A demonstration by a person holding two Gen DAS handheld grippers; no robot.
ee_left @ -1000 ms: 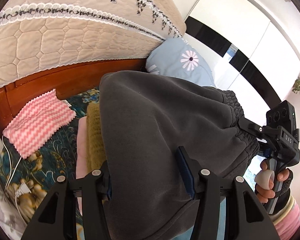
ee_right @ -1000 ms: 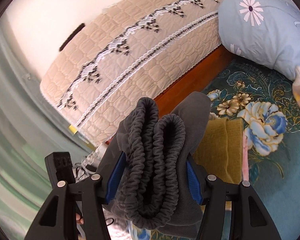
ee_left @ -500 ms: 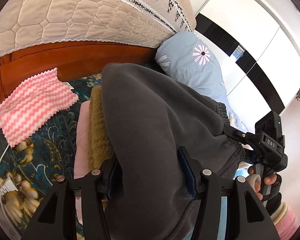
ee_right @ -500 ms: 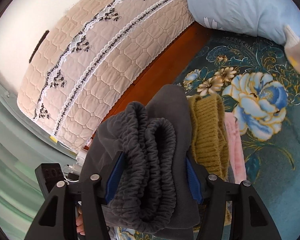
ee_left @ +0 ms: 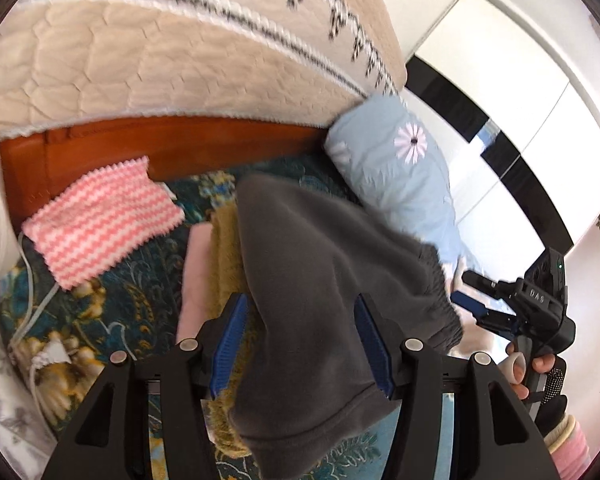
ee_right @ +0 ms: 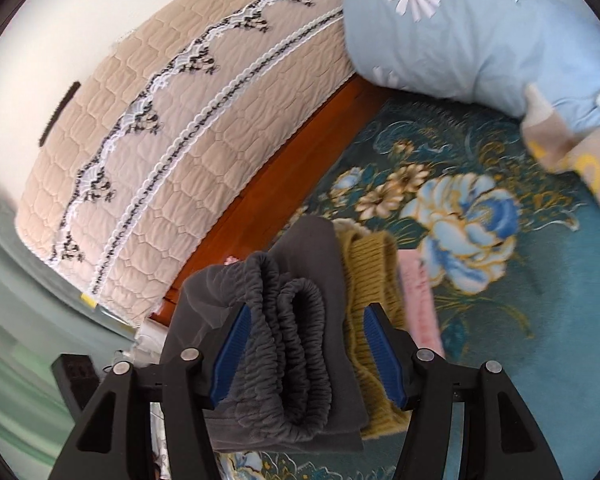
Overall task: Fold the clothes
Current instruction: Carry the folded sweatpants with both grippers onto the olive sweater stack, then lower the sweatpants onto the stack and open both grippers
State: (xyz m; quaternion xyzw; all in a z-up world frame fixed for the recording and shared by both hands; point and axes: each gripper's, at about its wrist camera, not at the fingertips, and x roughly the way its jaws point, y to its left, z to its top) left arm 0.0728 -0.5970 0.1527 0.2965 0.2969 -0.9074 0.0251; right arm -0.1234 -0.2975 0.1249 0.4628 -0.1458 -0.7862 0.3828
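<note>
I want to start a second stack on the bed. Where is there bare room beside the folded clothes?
Bare floral bedspread lies beyond the pale pink garment, below the light blue daisy pillow. The other side is crowded: the pink-and-white zigzag cloth and white cable take the strip along the wooden bed frame.

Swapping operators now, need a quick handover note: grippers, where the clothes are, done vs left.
Left hand-held gripper: open, its jaws either side of the folded dark grey pants, not pinching.
Right hand-held gripper: open, loosely around the bunched waistband end.
The pants lie on a stack on the floral bedspread, over a mustard knit and a pink garment.
A pink-and-white zigzag cloth lies apart near the wooden headboard.
Done: pants folded and placed on the stack.
Left: back both grippers out; the zigzag cloth is probably next.
</note>
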